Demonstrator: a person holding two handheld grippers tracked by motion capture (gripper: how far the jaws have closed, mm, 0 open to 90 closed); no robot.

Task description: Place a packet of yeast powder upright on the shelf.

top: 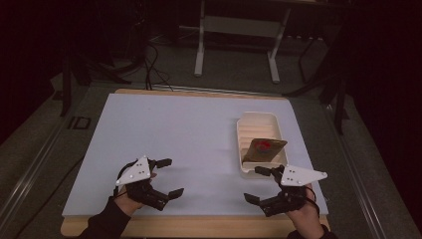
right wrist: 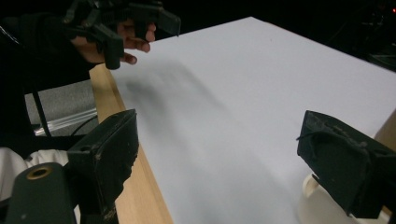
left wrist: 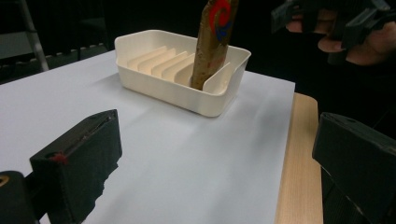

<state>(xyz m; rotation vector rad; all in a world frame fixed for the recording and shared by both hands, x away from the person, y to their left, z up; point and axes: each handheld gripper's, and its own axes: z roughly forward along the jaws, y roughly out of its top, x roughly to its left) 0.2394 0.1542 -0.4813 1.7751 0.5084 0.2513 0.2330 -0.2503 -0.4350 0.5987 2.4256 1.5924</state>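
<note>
Both tools hover low over the near edge of the tabletop (top: 189, 129), each with its jaws spread wide and nothing between them: the left tool (top: 168, 177) sits toward the near left, the right tool (top: 258, 184) at the near right, just in front of the cream slotted rack (top: 256, 122). The thing in play looks to be the brown card with a red and blue mark (top: 265, 148), which stands tilted in one of the rack's nearer slots, leaning on a divider (the left gripper view shows it upright-ish, edge on, rising well above the rack wall (left wrist: 212, 42)). My reading is that this is a pause between grasps, with neither tool committed yet. The right tool is much the nearer to the card, so a pick would likely fall to it: it would need to rise above the rack's near wall, turn so the jaws straddle the card's thin faces, and close near its top edge. The left tool stays well apart from the rack.
</note>
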